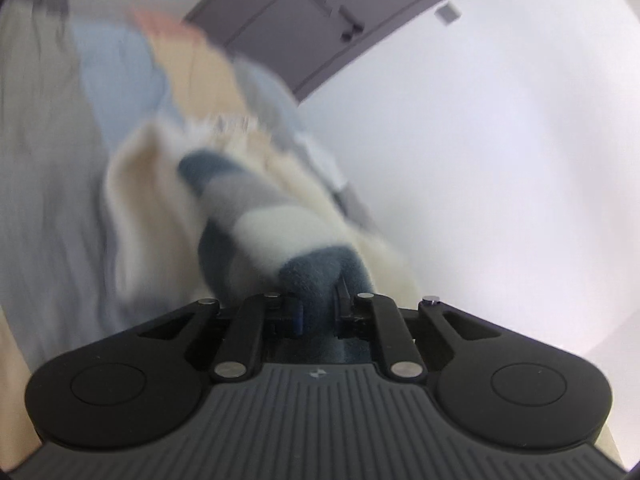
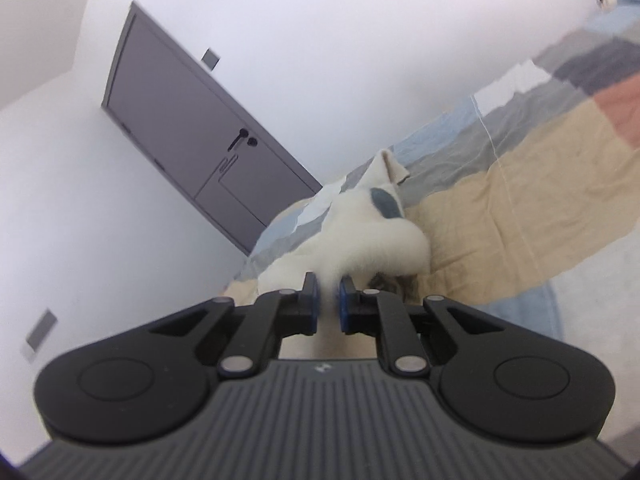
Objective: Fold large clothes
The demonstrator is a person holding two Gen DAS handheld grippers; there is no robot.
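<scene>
A fuzzy cream garment with dark blue, grey and white stripes (image 1: 256,216) lies bunched on a patchwork bed cover (image 1: 120,80). My left gripper (image 1: 320,300) is shut on a dark blue striped part of it, the cloth bulging out between the jaws; this view is blurred. In the right wrist view the same garment (image 2: 360,240) shows its cream side with a dark blue patch. My right gripper (image 2: 329,300) is shut on a cream fold, pinched between the blue pads (image 2: 314,300).
The bed cover (image 2: 520,184) has beige, grey, light blue and rust-red blocks. A grey door (image 2: 192,144) with a dark handle stands in a white wall beyond the bed. A grey wall switch (image 2: 40,330) sits low on the left.
</scene>
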